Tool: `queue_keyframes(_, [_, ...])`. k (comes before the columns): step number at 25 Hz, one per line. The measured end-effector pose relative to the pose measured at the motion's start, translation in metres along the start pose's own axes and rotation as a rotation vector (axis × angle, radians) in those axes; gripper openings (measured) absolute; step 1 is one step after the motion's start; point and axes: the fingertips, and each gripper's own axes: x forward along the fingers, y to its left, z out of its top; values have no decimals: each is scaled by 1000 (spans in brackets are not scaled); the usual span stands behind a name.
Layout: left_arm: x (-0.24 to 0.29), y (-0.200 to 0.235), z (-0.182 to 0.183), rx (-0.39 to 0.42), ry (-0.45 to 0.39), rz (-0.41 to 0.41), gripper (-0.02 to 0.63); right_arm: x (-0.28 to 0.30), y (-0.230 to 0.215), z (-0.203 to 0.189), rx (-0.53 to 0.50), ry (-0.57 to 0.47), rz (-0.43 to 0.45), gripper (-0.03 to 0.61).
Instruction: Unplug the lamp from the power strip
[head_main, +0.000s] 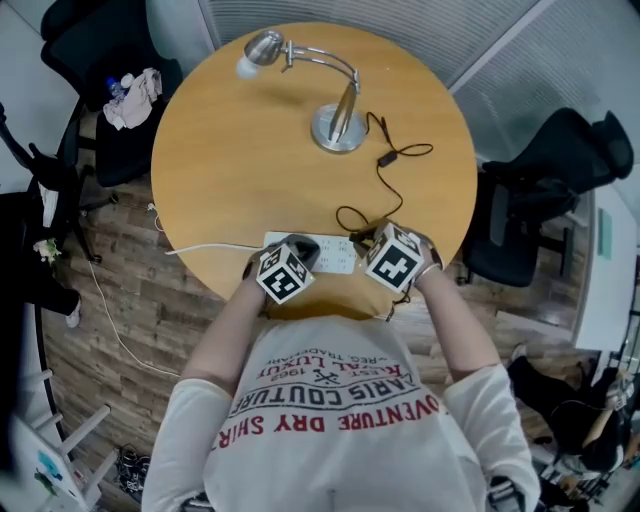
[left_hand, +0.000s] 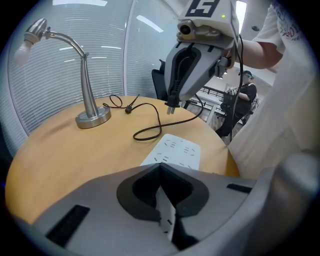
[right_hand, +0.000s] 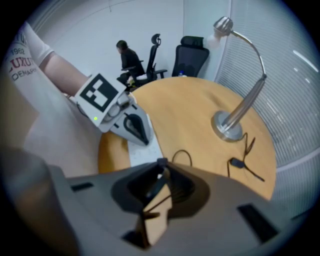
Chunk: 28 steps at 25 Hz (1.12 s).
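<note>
A silver gooseneck lamp (head_main: 338, 125) (left_hand: 92, 117) (right_hand: 230, 125) stands at the far side of the round wooden table (head_main: 230, 160). Its black cord (head_main: 395, 175) runs to my right gripper (head_main: 368, 238) (left_hand: 172, 102) (right_hand: 161, 167), which is shut on the lamp's black plug (left_hand: 171, 106). The plug hangs in the air above the white power strip (head_main: 335, 255) (left_hand: 176, 150) (right_hand: 149, 150), prongs down and free of the sockets. My left gripper (head_main: 300, 247) (left_hand: 161, 167) is shut, its tips down on the strip's left end.
The cord's inline switch (head_main: 385, 158) (left_hand: 130, 108) (right_hand: 236, 163) lies on the table. The strip's white cable (head_main: 210, 248) trails off the left edge. Black office chairs (head_main: 555, 170) (head_main: 100, 60) surround the table. A person (right_hand: 127, 55) sits in the background.
</note>
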Motion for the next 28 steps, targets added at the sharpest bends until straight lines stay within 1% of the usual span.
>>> queue_keyframes(3, [1, 1, 1, 5, 0, -11, 31, 3, 3, -6, 45, -11, -13, 71])
queue_keyframes(5, [-1, 1, 0, 4, -1, -5, 31, 2, 6, -6, 83, -36, -22, 71])
queue_keyframes(7, [-4, 5, 0, -29, -9, 32, 31, 0, 6, -2, 126, -91, -33, 71])
queue_keyframes(9, [-12, 9, 5, -55, -42, 66, 31, -5, 8, 6, 179, -157, -27, 71])
queue_keyframes(11, [-28, 10, 17, -38, -93, 87, 31, -11, 11, 17, 231, -243, -15, 71])
queue_keyframes(14, [-61, 13, 47, -5, -201, 129, 31, -26, 10, 35, 268, -378, -38, 71])
queue_keyframes(19, [-124, 25, 100, 18, -397, 241, 31, -77, 0, 68, 235, -678, -186, 71])
queue_keyframes(21, [-148, 29, 118, -3, -480, 269, 31, -96, -3, 77, 229, -762, -225, 71])
queue_keyframes(25, [-196, 31, 150, -98, -678, 270, 31, -127, -9, 84, 249, -919, -278, 71])
queue_keyframes(27, [-213, 30, 160, -118, -747, 278, 31, -139, -12, 85, 269, -985, -296, 72])
queue_keyframes(28, [-220, 30, 164, -113, -767, 286, 31, -145, -13, 86, 281, -1013, -301, 71])
